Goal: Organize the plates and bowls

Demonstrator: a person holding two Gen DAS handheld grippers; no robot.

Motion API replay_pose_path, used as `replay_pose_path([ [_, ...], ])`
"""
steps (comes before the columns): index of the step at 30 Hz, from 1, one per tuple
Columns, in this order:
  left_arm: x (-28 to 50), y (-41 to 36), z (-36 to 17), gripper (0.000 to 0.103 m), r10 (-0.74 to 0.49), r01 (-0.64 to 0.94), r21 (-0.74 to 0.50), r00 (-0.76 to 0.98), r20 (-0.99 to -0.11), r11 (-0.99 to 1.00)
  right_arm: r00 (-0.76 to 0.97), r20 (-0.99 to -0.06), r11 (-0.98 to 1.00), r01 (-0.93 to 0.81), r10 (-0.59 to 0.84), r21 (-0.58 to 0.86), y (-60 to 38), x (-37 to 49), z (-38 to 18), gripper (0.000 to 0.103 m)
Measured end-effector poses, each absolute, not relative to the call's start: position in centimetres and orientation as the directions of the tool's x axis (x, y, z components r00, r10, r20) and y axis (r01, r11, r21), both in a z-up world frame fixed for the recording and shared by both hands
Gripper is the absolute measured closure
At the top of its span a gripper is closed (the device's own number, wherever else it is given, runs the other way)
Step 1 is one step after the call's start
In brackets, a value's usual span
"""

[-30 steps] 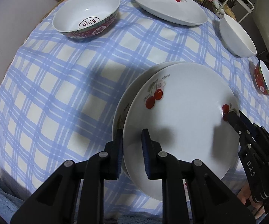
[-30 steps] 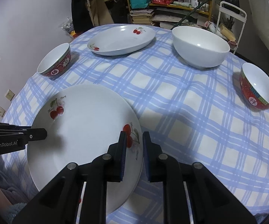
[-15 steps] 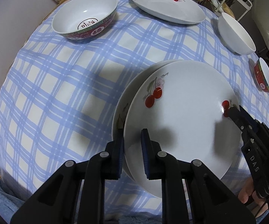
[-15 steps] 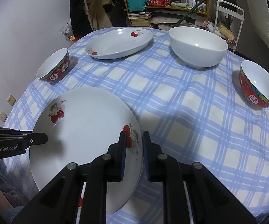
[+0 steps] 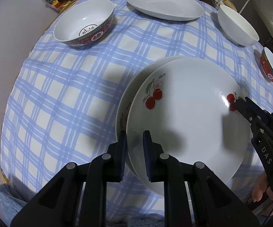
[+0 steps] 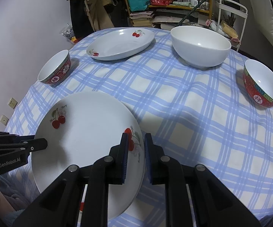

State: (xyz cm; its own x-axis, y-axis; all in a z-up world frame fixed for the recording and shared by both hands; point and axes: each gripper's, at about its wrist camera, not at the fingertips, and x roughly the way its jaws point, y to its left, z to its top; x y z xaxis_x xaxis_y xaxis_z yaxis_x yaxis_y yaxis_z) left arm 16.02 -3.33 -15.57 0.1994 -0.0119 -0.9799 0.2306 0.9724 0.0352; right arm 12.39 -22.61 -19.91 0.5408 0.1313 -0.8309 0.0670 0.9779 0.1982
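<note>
Cherry plate (image 5: 189, 113) rim between both grippers' pads

White dishes with red cherries on a blue-and-white checked tablecloth (image 5: 75, 87).

The top plate (image 5: 189, 113) is white with red cherry pairs on green stems, and the plate beneath it (image 5: 125, 102) shows the same white; the oval dish (image 6: 121, 44) at the far side repeats the cherry print at both ends. The large bowl (image 6: 200, 48) is plain white. Two small bowls (image 6: 56, 69) (image 6: 262, 85) are white inside and red outside with a green-patterned band and a white medallion; the left one carries a dark round mark in its bottom. Both grippers (image 5: 134, 143) (image 6: 135, 145) are black with blue pads.
</note>
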Motion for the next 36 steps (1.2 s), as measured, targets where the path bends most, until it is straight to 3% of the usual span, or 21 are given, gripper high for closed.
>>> replay_pose_path([
  [9,15.9,-2.5,-14.4,0.085,0.036,0.207,0.091,0.255,-0.966,0.974,0.561,-0.813,0.973,0.051,0.158,0.224,-22.6,12.6,-19.0,0.085],
  [20,16.6,-1.2,-14.3,0.085,-0.018,0.152,0.019,0.240,-0.971,0.988,0.551,-0.819,0.968,0.079,0.157,0.238,-23.3,12.6,-19.2,0.085],
  [26,16.6,-1.4,-12.0,0.084,-0.001,0.154,0.050,0.312,-0.950,0.987,0.565,-0.817,0.977,0.088,0.111,0.193,-23.8,12.7,-17.7,0.083],
  [29,17.6,-1.6,-10.8,0.083,0.001,0.164,0.060,0.339,-0.941,0.985,0.565,-0.811,0.963,0.103,0.151,0.251,-24.9,13.3,-16.5,0.072],
  [31,18.5,-1.5,-10.3,0.082,0.003,0.162,0.063,0.344,-0.939,0.985,0.573,-0.806,0.964,0.099,0.149,0.249,-25.3,14.1,-15.6,0.054],
  [33,20.0,-1.4,-9.6,0.080,0.004,0.150,0.060,0.347,-0.938,0.987,0.584,-0.801,0.972,0.082,0.132,0.220,-25.4,15.2,-14.5,0.051],
  [35,21.2,-1.5,-9.1,0.075,-0.004,0.151,0.055,0.361,-0.932,0.987,0.593,-0.796,0.980,0.059,0.119,0.190,-25.5,16.6,-13.3,0.045],
  [36,22.0,-1.6,-8.6,0.065,-0.008,0.159,0.056,0.373,-0.928,0.986,0.600,-0.793,0.984,0.051,0.108,0.173,-25.6,17.3,-12.7,0.040],
])
